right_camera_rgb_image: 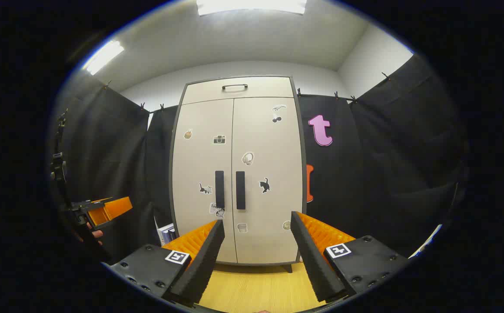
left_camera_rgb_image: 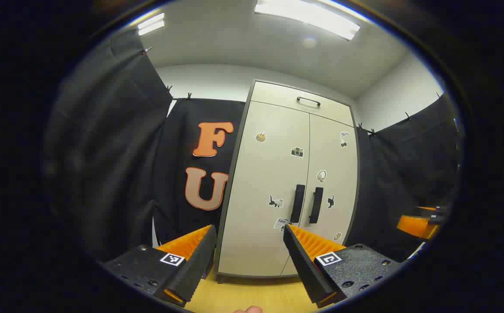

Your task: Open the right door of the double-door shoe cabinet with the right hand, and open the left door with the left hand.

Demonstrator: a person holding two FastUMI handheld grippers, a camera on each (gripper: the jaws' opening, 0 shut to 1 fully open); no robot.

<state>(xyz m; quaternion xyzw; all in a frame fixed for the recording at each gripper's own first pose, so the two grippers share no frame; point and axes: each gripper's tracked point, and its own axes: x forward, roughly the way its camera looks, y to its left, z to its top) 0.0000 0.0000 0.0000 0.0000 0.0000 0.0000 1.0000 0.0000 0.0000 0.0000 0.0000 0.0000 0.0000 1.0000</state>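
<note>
- Left gripper view: left gripper (left_camera_rgb_image: 248, 261) at 6 o'clock, fingers spread wide, nothing between them.
- Shoe cabinet (left_camera_rgb_image: 289, 182) stands upright just right of centre, apart from the gripper, on a yellow wooden floor (left_camera_rgb_image: 252, 295).
- Left door (left_camera_rgb_image: 269, 191) and right door (left_camera_rgb_image: 332, 182) both closed; left door handle (left_camera_rgb_image: 297, 203) and right door handle (left_camera_rgb_image: 316, 205) are dark vertical bars side by side at the seam.
- Top drawer handle (left_camera_rgb_image: 308, 101) at 12 o'clock on the cabinet; small stickers dot both doors.
- Right gripper (left_camera_rgb_image: 419, 224) visible at 3 o'clock, far off; its opening cannot be told here.
- Right gripper view: right gripper (right_camera_rgb_image: 256, 256) at 6 o'clock, fingers wide apart, empty.
- Cabinet centred, doors shut, well apart from the fingers.
- Left gripper at 9 o'clock, with a hand (right_camera_rgb_image: 93, 234) behind it.
</note>
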